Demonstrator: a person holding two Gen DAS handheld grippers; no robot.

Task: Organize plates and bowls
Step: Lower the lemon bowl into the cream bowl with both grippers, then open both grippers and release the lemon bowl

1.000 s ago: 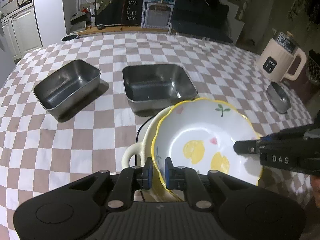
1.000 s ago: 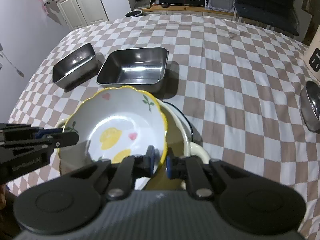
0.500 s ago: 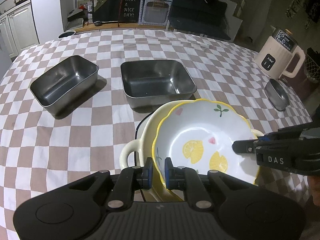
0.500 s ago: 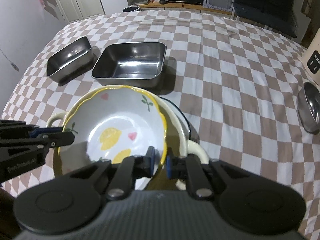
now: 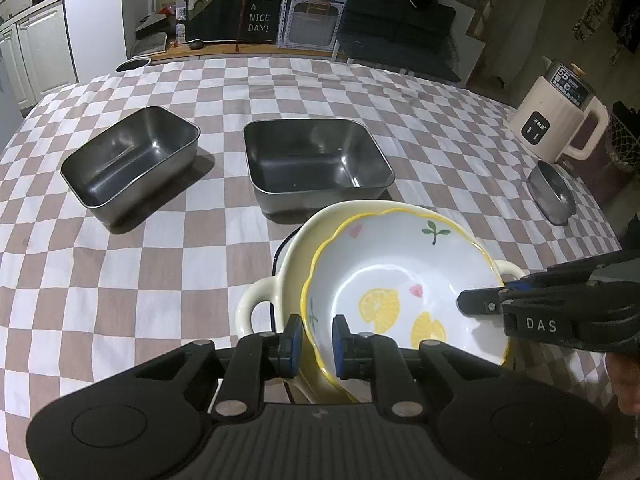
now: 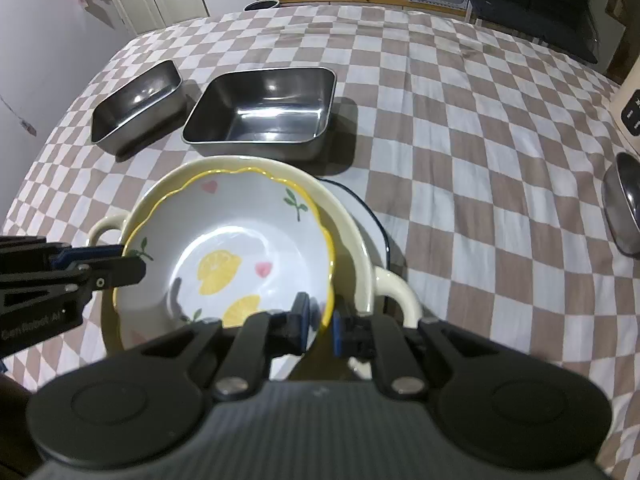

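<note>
The lemon-print bowl (image 5: pixel 404 292) sat nested in the cream handled bowl (image 6: pixel 352 232), which stood on what seemed a blue-rimmed plate (image 6: pixel 372 220). Our left gripper (image 5: pixel 316 340) had just loosened slightly around its rim; our right gripper (image 6: pixel 320 322) pinched the opposite rim. Two steel trays (image 5: pixel 316 156) remained unstacked, apart.

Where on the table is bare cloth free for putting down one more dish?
Free: the checkered cloth left of the cream handled bowl, in front of the small steel tray; also the stretch between the large steel tray and the steel lid. Crowded: around the stacked bowls.
</note>
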